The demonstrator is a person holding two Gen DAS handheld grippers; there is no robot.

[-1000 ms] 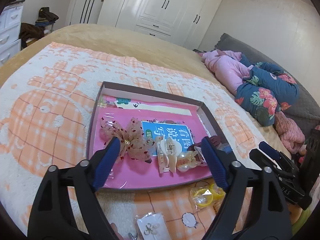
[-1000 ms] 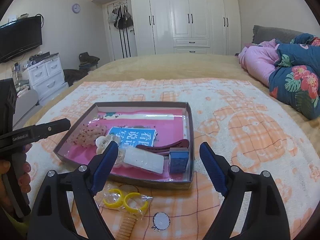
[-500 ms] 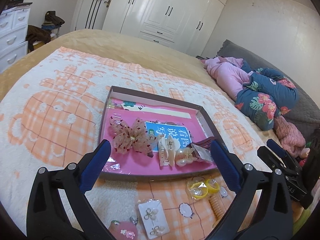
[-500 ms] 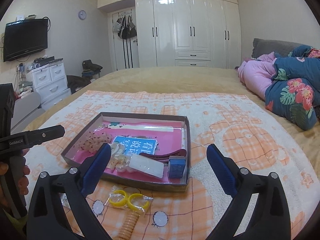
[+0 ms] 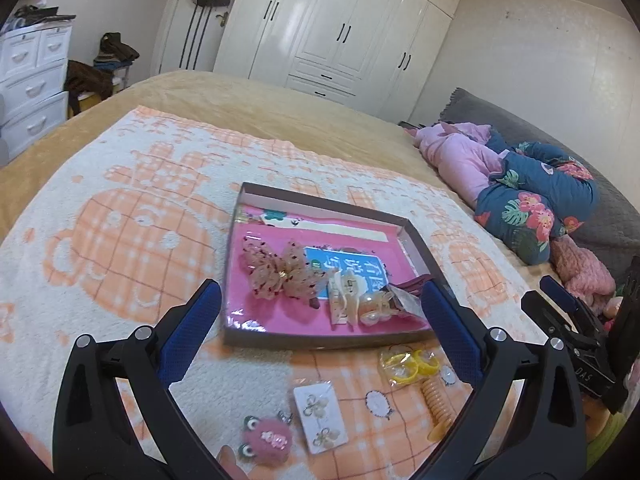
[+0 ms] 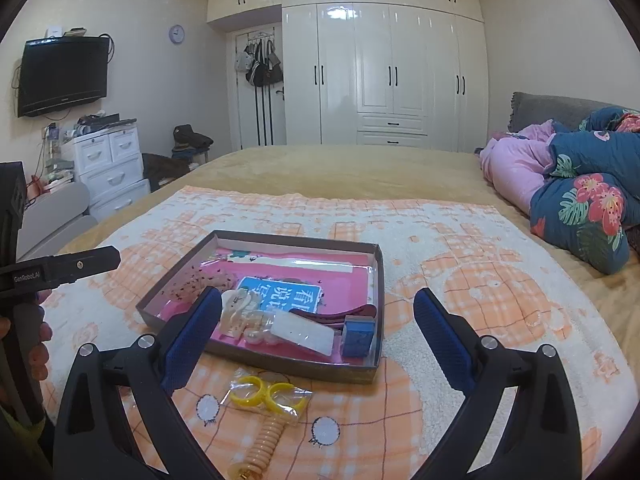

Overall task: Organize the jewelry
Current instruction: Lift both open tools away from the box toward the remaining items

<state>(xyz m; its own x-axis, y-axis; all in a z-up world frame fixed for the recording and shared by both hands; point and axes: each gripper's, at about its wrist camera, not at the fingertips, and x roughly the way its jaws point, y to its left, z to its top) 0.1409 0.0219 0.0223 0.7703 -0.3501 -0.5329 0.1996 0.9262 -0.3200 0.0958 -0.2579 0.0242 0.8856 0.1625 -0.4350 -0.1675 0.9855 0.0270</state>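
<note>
Bed blanket (image 6: 460,240); tray (image 6: 280,368) contents overlap, indistinct.

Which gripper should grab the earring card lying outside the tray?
Left, probably. The earring card lies between the open left gripper fingers in its view; the right wrist view doesn't show it.

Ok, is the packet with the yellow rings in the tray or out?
Out. The packet of yellow rings lies on the blanket, just in front of the tray's near wall.
</note>
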